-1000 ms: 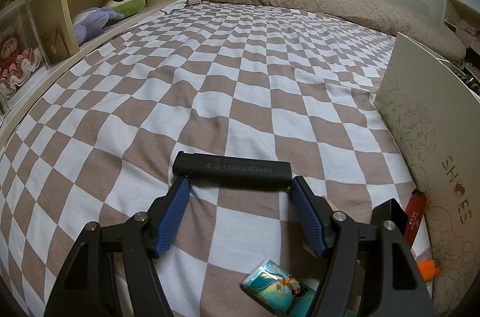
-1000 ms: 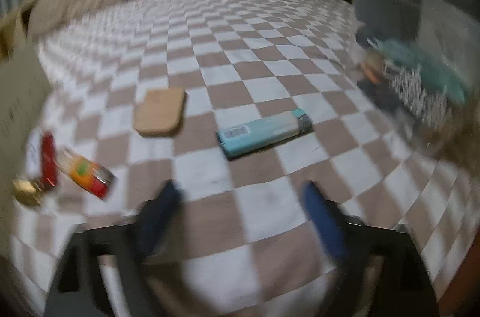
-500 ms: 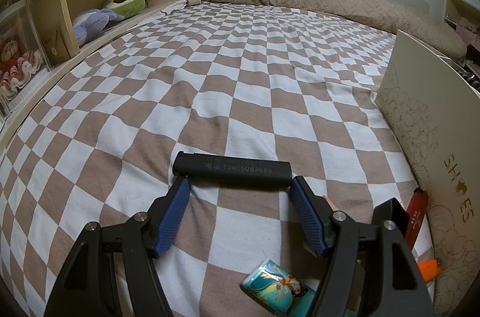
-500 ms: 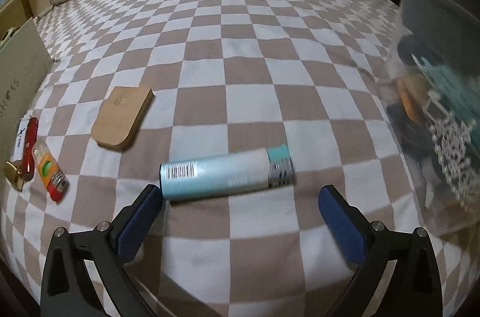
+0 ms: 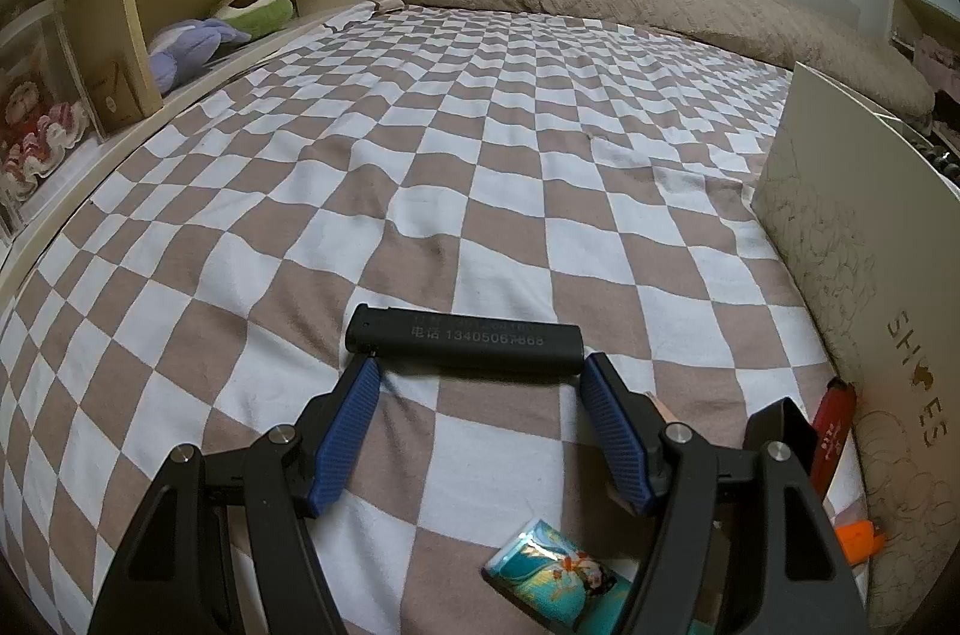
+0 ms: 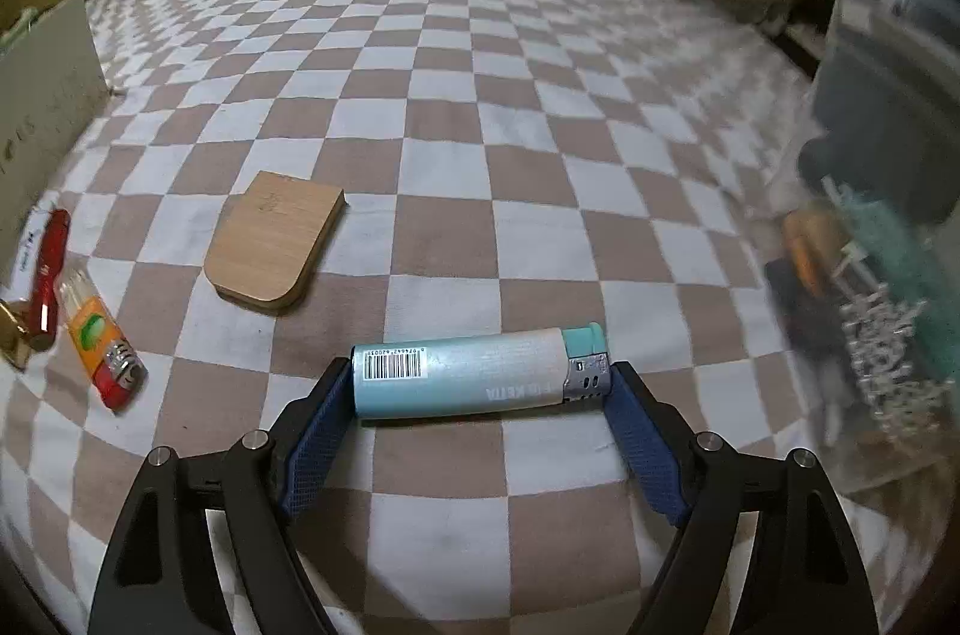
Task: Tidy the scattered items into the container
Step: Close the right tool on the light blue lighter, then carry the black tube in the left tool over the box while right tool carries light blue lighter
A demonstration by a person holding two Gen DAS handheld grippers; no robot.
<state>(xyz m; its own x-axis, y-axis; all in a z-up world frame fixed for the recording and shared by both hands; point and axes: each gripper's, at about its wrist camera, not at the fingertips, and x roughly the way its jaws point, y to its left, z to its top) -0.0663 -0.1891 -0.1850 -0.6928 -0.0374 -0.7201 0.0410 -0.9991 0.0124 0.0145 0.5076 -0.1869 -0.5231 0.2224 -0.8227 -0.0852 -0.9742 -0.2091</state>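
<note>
In the left wrist view my left gripper [image 5: 477, 365] is shut endwise on a black lighter [image 5: 465, 340] with white print, just over the checkered bedspread [image 5: 480, 155]. In the right wrist view a light blue lighter [image 6: 480, 374] lies crosswise between the blue pads [image 6: 318, 425] of my right gripper [image 6: 480, 377]. Its jaws are closing, and both pads touch the lighter's ends. A clear plastic container [image 6: 870, 275] with several small items inside stands at the right edge.
A wooden block [image 6: 273, 239], an orange lighter [image 6: 99, 335] and a red lighter [image 6: 48, 257] lie on the bedspread to the left. A cream shoebox [image 5: 870, 305] stands right of the left gripper, with a teal patterned lighter [image 5: 552, 575] below it. Shelves [image 5: 180, 5] line the left side.
The right gripper moved up to the light blue lighter and its jaws narrowed from wide open until the pads met its ends. The left gripper and its black lighter stayed still.
</note>
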